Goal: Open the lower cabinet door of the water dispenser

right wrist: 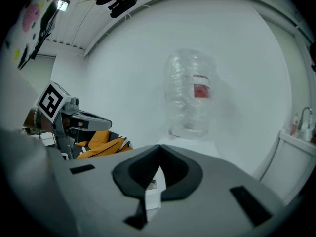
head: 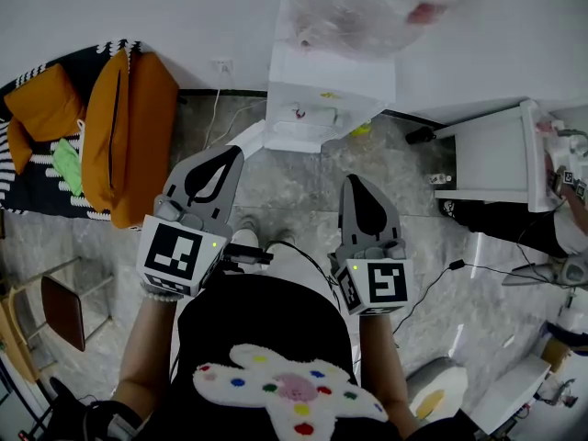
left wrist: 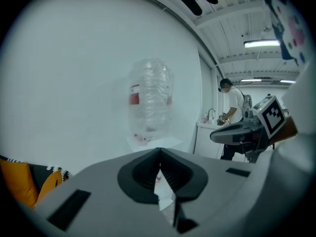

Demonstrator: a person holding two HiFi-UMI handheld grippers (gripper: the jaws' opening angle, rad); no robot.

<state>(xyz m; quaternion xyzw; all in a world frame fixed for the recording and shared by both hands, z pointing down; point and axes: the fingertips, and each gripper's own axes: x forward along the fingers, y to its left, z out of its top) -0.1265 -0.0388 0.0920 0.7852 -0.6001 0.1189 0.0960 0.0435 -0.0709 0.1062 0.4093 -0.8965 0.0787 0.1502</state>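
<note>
A large orange cushion [head: 129,136] and a small orange cushion [head: 41,99] lie on a black-and-white patterned sofa [head: 20,196], a green cloth [head: 66,165] between them; a brown stool [head: 62,312] stands on the grey stone floor [head: 294,186]; a black cable [head: 427,288] lies near a white worktop [head: 487,154]; a person [left wrist: 231,100] stands at it.

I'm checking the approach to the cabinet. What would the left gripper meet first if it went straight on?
The left gripper, jaws shut, would probably meet the white body of the water dispenser, below the bottle. Nothing shows in between, though depth is unclear.
</note>
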